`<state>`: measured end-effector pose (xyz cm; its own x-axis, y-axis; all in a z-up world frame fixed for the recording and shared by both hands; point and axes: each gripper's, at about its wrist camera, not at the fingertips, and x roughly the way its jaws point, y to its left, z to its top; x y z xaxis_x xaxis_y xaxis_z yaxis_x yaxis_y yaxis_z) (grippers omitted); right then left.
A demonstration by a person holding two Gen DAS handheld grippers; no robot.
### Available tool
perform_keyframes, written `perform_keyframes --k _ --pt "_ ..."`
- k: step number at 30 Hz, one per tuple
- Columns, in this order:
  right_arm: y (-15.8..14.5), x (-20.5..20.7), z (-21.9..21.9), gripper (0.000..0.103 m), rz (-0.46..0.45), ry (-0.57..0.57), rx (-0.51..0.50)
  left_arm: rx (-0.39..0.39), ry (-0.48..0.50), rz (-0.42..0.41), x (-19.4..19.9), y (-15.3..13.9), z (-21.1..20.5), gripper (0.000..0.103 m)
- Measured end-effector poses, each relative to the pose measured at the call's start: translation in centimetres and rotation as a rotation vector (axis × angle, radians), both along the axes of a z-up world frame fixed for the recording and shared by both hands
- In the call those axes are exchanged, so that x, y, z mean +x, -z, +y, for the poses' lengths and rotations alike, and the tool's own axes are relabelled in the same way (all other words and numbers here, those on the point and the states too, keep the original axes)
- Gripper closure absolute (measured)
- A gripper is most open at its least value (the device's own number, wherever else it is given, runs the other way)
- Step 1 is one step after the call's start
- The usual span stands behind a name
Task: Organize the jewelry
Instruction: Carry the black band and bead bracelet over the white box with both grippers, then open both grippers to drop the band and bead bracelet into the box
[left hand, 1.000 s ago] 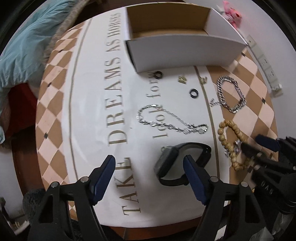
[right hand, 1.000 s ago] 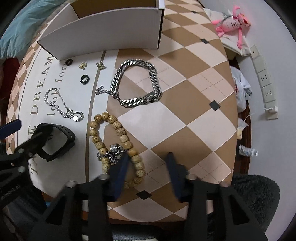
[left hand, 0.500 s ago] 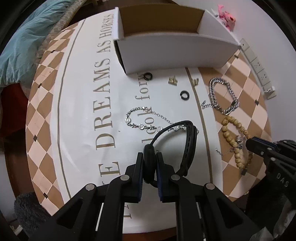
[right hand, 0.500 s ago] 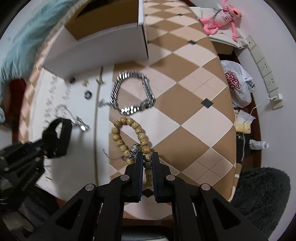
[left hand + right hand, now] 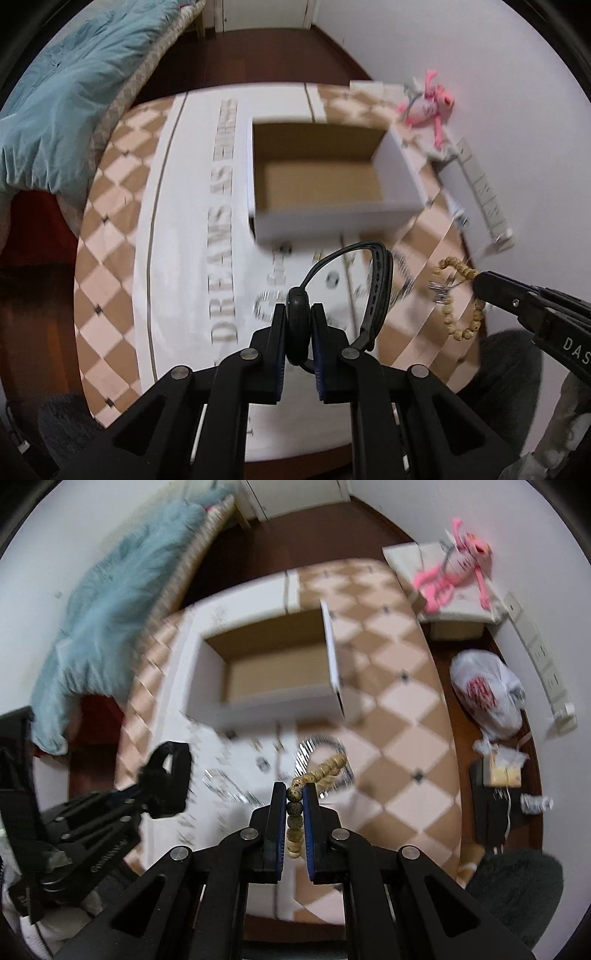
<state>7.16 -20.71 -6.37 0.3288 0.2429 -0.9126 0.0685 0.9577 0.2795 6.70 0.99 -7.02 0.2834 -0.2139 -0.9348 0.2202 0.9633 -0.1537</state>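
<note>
My left gripper (image 5: 298, 314) is shut on a black watch (image 5: 376, 291) and holds it in the air over the table, its strap looping up to the right. My right gripper (image 5: 295, 797) is shut on a wooden bead bracelet (image 5: 327, 766), also lifted; the bracelet hangs from it in the left wrist view (image 5: 461, 299). The left gripper with the watch (image 5: 170, 779) shows at the left of the right wrist view. An open white cardboard box (image 5: 317, 177) stands ahead on the table (image 5: 402, 716), its inside bare. Small rings and chains lie blurred below the box.
The round table carries a checkered cloth with lettering (image 5: 221, 221). A blue quilt (image 5: 74, 92) lies at the left. A pink plush toy (image 5: 458, 576), a white plastic bag (image 5: 487, 694) and a wall socket strip (image 5: 484, 199) are at the right. A dark stool cushion (image 5: 517, 897) is low right.
Both grippers have risen from the table and moved towards the box, the left with the watch and the right with the bead bracelet. The views are motion-blurred.
</note>
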Motion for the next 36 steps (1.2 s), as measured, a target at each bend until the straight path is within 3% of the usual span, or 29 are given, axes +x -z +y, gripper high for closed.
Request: perform_keyframes --k 7,16,25,26,27,28,29,30,33,35,36 --pt "-3.3 6.1 0.5 0.094 -0.090 -0.046 0.033 -0.056 -0.032 -0.013 7.5 -1.2 -1.8 0.093" --pt "0.6 14.0 1.3 0.094 -0.018 -0.056 0.053 -0.093 -0.065 0.080 13.9 1.5 -2.6 0.093" --pt "4.6 17.0 0.9 0.093 0.074 -0.087 0.061 -0.084 -0.121 0.166 16.5 3.2 -2.9 0.087" --pt "4.6 17.0 0.9 0.093 0.073 -0.087 0.055 -0.079 -0.122 0.159 16.7 3.0 -3.0 0.083" --pt "4.5 17.0 0.9 0.093 0.072 -0.088 0.050 -0.078 -0.125 0.149 16.7 2.7 -3.0 0.062" --pt "4.3 16.9 0.7 0.090 0.069 -0.081 0.041 -0.079 -0.129 0.140 16.7 2.3 -3.0 0.031" --pt "4.1 16.9 0.6 0.087 0.065 -0.074 0.029 -0.074 -0.131 0.134 16.8 2.1 -3.0 0.019" --pt "3.7 16.7 0.4 0.081 0.055 -0.071 0.024 -0.072 -0.135 0.120 16.7 1.6 -2.9 0.015" --pt "2.7 16.1 0.1 0.061 0.031 -0.058 -0.049 -0.023 -0.149 0.071 16.6 0.5 -2.3 0.014" --pt "2.7 15.4 0.3 0.040 0.030 -0.059 -0.125 0.028 -0.161 0.018 16.2 -0.1 -1.9 0.009" --pt "2.8 15.0 0.4 0.024 0.035 -0.061 -0.165 0.052 -0.168 -0.009 15.7 -0.2 -1.5 0.005"
